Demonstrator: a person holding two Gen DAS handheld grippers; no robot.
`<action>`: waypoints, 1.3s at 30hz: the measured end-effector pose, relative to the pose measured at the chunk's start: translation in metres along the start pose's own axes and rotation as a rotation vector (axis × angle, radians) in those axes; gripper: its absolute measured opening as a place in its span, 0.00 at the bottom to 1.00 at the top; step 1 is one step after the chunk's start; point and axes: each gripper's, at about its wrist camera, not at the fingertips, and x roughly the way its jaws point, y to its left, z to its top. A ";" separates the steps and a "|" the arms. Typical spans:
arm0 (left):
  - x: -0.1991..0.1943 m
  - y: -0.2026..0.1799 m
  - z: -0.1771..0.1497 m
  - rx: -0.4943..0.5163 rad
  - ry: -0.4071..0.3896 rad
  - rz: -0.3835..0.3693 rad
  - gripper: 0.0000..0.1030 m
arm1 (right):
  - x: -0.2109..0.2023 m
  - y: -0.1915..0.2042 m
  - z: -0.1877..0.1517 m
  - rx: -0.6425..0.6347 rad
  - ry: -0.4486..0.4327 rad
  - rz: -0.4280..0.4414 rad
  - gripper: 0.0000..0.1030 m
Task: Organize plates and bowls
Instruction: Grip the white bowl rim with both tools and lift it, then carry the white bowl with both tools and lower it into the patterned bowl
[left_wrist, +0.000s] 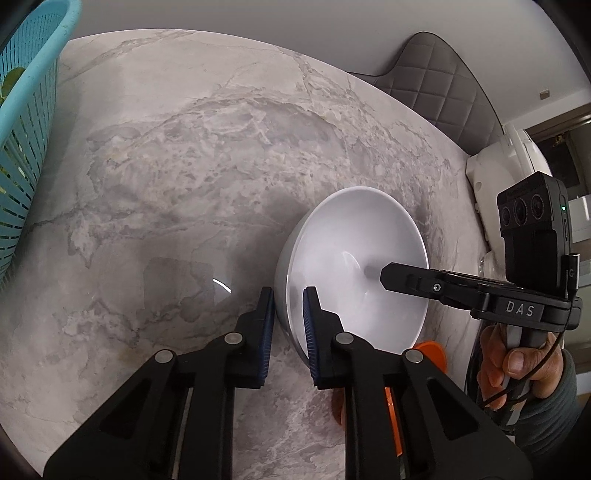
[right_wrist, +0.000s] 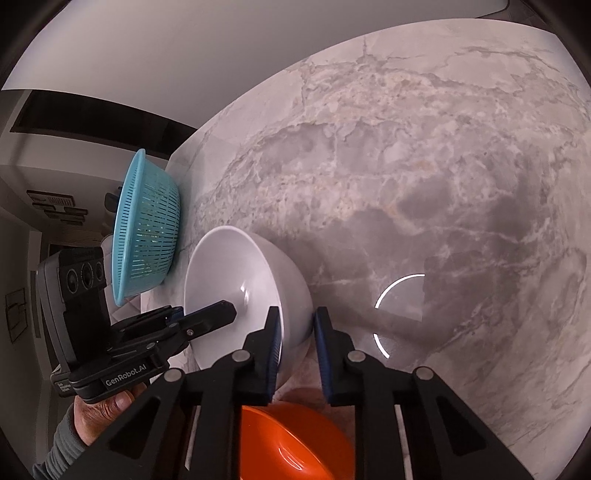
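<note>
Left wrist view: both grippers' fingers (left_wrist: 266, 325) straddle white bowl (left_wrist: 354, 258) rim, grip unclear; orange bowl (right_wrist: 295, 439) unstacked, sorting barely begun

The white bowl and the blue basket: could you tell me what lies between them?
Bare marble table; the right wrist view shows white bowl and blue basket nearly touching.

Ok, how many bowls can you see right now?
2. The white bowl sits between both grippers, each straddling its rim; the orange bowl lies just below it, nearer the cameras. Others may be out of view.
</note>
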 end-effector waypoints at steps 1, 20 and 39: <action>0.000 0.000 0.000 -0.001 0.003 0.003 0.13 | 0.000 0.000 0.001 0.003 -0.002 0.001 0.20; -0.049 -0.035 -0.007 0.005 0.011 0.007 0.12 | -0.038 0.022 -0.003 0.011 -0.029 -0.021 0.16; -0.089 -0.120 -0.148 0.121 0.084 -0.060 0.13 | -0.122 0.025 -0.140 0.037 -0.072 -0.062 0.17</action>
